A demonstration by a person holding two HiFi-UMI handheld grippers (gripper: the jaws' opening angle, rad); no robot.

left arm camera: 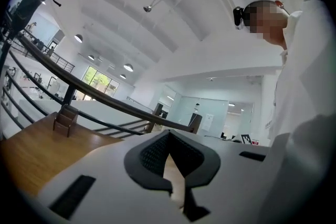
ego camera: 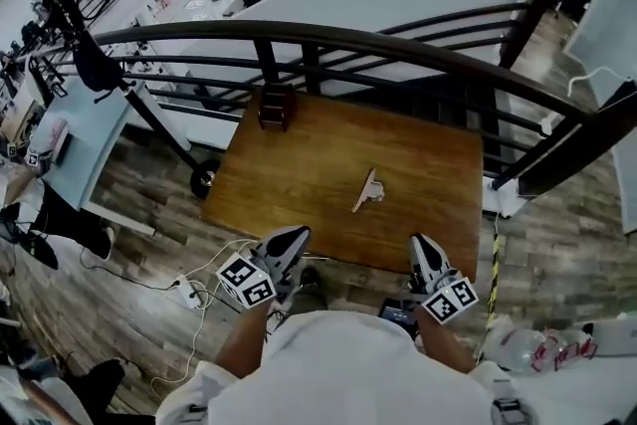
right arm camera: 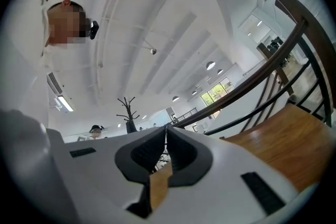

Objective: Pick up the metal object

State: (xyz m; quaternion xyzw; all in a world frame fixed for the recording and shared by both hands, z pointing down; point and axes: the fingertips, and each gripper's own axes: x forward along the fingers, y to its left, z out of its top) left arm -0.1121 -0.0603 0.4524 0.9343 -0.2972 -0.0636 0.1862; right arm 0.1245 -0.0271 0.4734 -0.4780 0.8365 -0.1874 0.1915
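The metal object (ego camera: 368,190), a small pale angled piece, lies near the middle of the wooden table (ego camera: 299,164). Both grippers hover at the table's near edge, close to the person's body and well short of the object. My left gripper (ego camera: 297,235) is shut with nothing in it, and its pads meet in the left gripper view (left arm camera: 168,132), which tilts up toward the ceiling. My right gripper (ego camera: 420,243) is also shut and empty, its tips touching in the right gripper view (right arm camera: 166,128). The metal object shows in neither gripper view.
A small dark wooden stand (ego camera: 276,106) sits at the table's far left edge. A dark curved railing (ego camera: 398,45) runs behind the table. A coat rack (ego camera: 80,25) stands at left. Cables and a power strip (ego camera: 189,292) lie on the floor.
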